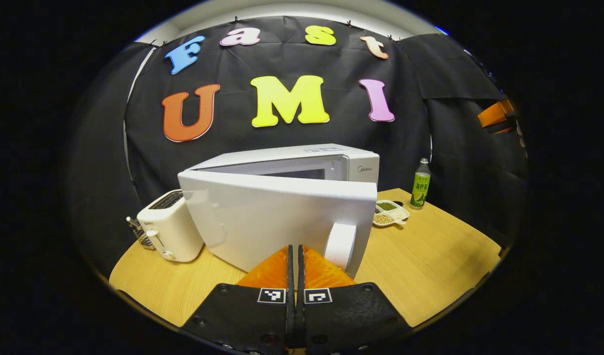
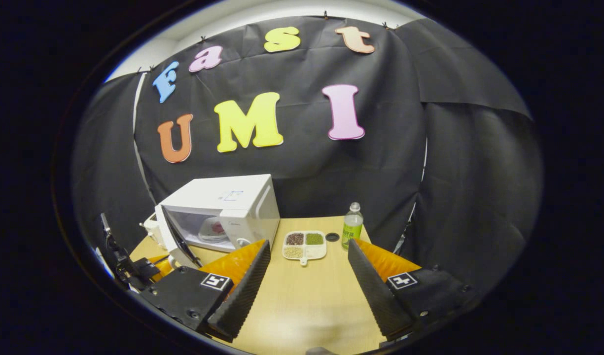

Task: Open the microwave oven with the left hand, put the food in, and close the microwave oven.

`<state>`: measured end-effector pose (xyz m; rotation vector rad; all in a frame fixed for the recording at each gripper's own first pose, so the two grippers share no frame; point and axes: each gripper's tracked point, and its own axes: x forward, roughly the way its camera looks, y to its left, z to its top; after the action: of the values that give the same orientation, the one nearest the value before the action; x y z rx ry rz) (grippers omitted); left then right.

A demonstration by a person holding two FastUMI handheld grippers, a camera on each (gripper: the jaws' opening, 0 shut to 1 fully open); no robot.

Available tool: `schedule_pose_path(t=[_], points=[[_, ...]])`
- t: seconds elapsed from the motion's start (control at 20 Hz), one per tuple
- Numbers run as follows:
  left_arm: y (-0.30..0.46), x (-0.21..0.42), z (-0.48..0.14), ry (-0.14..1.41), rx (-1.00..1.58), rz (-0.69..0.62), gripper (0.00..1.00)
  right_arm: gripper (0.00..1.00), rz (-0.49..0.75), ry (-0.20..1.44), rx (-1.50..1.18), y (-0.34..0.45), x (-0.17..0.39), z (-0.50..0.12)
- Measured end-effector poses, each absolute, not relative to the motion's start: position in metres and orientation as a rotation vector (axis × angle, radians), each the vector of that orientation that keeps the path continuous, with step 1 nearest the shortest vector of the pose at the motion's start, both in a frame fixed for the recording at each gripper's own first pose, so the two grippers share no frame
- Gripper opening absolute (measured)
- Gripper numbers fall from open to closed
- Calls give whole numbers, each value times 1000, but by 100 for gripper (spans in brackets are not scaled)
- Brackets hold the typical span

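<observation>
Black cloth wall (image 2: 380, 162) with folds, pale ceiling strip (image 1: 292, 10) above, light wooden table (image 2: 306, 301) below

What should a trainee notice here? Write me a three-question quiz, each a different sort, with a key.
1. True or false: the microwave has its door fully closed.
2. Which is open? A the left claw; B the right claw; C both.
3. How many compartments does the tray have?

Key: 1 false, the door stands ajar. 2 B. 3 four.
</observation>
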<state>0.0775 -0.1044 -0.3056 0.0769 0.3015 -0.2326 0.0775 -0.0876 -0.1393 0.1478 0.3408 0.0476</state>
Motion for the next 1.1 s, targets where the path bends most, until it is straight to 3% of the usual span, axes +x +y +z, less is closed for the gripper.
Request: schedule_pose_path(t=[0.4, 0.45, 0.5, 1.1], points=[[-142, 125, -311, 300, 76, -285, 0, 92, 14, 353, 152, -106, 80, -140], [-144, 130, -311, 298, 74, -287, 0, 100, 11, 355, 153, -107, 79, -141], [-146, 137, -312, 298, 75, -289, 0, 92, 8, 355, 151, -107, 79, -140], [-172, 202, -319, 316, 47, -278, 0, 92, -25, 383, 168, -123, 79, -141]])
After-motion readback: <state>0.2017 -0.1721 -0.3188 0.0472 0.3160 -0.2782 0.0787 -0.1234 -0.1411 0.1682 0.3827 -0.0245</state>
